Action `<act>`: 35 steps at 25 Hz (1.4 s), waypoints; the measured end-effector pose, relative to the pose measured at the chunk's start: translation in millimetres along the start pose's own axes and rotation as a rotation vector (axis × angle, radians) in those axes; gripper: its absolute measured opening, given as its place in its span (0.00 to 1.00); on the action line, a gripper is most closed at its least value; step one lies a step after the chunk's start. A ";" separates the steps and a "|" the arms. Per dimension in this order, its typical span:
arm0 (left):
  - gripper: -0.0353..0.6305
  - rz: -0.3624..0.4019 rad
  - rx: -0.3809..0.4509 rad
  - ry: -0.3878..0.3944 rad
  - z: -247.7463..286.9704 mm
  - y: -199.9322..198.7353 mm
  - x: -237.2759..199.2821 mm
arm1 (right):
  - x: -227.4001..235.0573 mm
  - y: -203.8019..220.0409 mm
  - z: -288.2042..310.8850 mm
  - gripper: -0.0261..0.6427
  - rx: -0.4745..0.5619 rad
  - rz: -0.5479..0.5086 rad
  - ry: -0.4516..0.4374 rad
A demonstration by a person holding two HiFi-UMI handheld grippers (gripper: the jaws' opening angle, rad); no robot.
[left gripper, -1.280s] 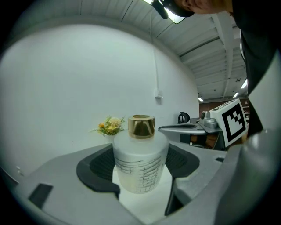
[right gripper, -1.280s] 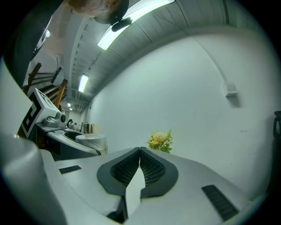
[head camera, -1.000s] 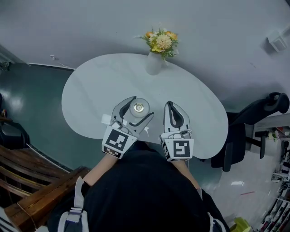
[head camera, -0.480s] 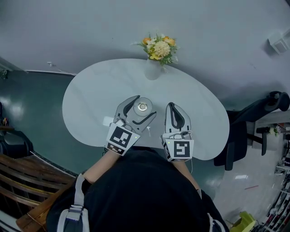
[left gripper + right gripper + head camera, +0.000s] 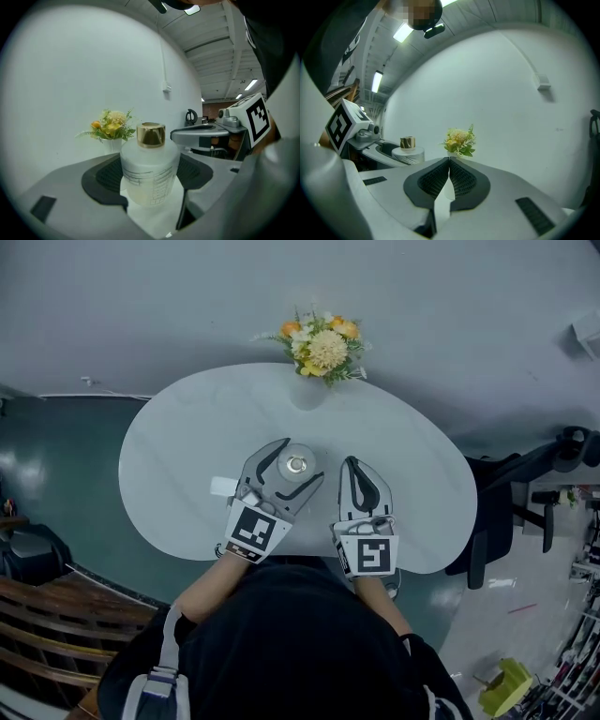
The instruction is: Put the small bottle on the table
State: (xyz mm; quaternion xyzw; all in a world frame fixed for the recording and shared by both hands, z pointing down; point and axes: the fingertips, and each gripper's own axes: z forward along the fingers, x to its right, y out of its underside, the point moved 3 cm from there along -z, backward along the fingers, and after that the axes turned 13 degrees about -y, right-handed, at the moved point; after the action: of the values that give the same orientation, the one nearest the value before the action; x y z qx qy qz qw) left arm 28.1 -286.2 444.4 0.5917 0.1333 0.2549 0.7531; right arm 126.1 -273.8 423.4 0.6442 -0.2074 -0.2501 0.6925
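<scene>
The left gripper [image 5: 298,461] pinches the small bottle [image 5: 149,171] above the white table [image 5: 187,446], near its front edge. I cannot tell whether the base touches. Let go while tilted or still aloft, it could topple off that edge. The right gripper [image 5: 352,463] is pressed together, empty. A flower vase [image 5: 317,352] stands at the far edge, and an office chair [image 5: 511,493] stands beyond the right edge.

The small bottle [image 5: 150,171] sits upright between the jaws of the left gripper [image 5: 301,459], over the near middle of the worktop [image 5: 187,456]. The right gripper [image 5: 352,463] is just to its right. A vase of flowers [image 5: 317,348] stands at the worktop's far edge, and an office chair [image 5: 525,484] is off to the right.
</scene>
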 end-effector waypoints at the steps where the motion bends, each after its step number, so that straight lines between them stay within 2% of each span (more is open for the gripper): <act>1: 0.56 0.000 0.000 0.004 5.1 2.4 -1.2 | 3.1 2.7 3.2 0.08 -0.002 0.002 0.001; 15: 0.56 0.012 -0.013 0.042 59.8 35.4 -11.0 | 31.4 39.0 36.3 0.08 -0.028 -0.001 -0.002; 30: 0.56 0.023 -0.089 0.077 102.2 97.9 -8.8 | 51.1 82.2 57.4 0.08 -0.091 0.030 -0.012; 35: 0.56 0.028 -0.102 0.084 113.8 116.5 -7.4 | 52.0 101.4 60.5 0.08 -0.157 0.044 -0.030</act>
State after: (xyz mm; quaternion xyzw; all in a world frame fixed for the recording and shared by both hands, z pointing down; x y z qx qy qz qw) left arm 52.7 -364.1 585.5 0.5430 0.1433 0.2964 0.7725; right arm 138.3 -348.8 527.7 0.5793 -0.2117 -0.2599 0.7430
